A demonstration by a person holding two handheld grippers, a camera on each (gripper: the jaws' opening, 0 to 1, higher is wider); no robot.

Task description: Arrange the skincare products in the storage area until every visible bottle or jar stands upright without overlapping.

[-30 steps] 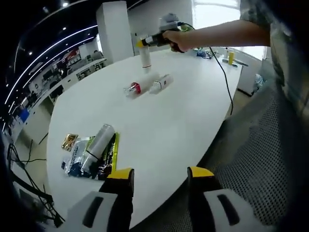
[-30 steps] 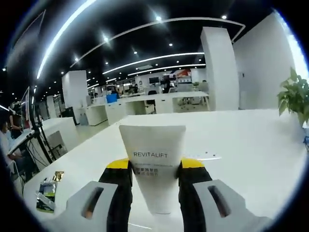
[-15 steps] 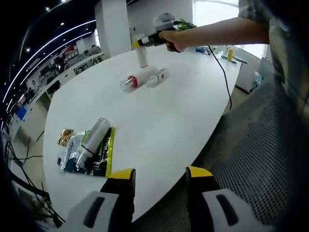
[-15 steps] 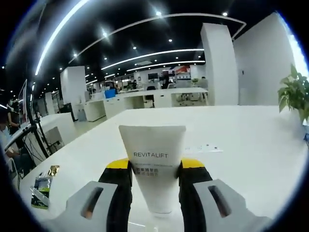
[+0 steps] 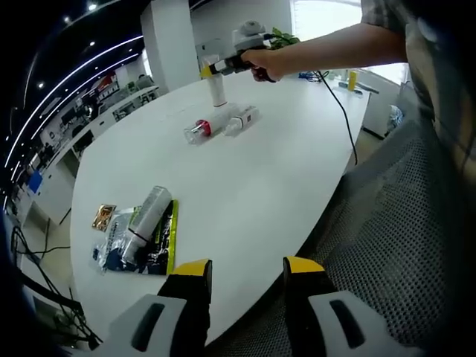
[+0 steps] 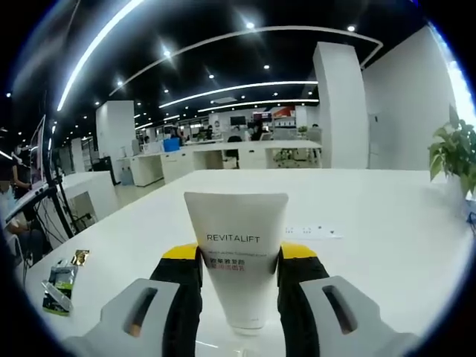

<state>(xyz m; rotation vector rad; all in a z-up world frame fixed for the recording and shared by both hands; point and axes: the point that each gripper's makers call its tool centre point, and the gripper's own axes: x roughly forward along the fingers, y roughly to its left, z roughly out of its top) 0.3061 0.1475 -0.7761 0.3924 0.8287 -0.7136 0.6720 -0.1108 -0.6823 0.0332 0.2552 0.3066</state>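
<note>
Evidently soft-walled and light, the Revitalift tube (image 6: 236,260) sits pinched mid-body in the right claw (image 6: 238,256); the left claw (image 5: 248,269) hangs open above the bench (image 5: 245,178).

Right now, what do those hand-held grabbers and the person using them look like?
Each gripper has pale grey bodies with dark slots and black jaws tipped in yellow: the left gripper, the right gripper. A black cable trails from the right one. The person wears a short checked sleeve.
</note>
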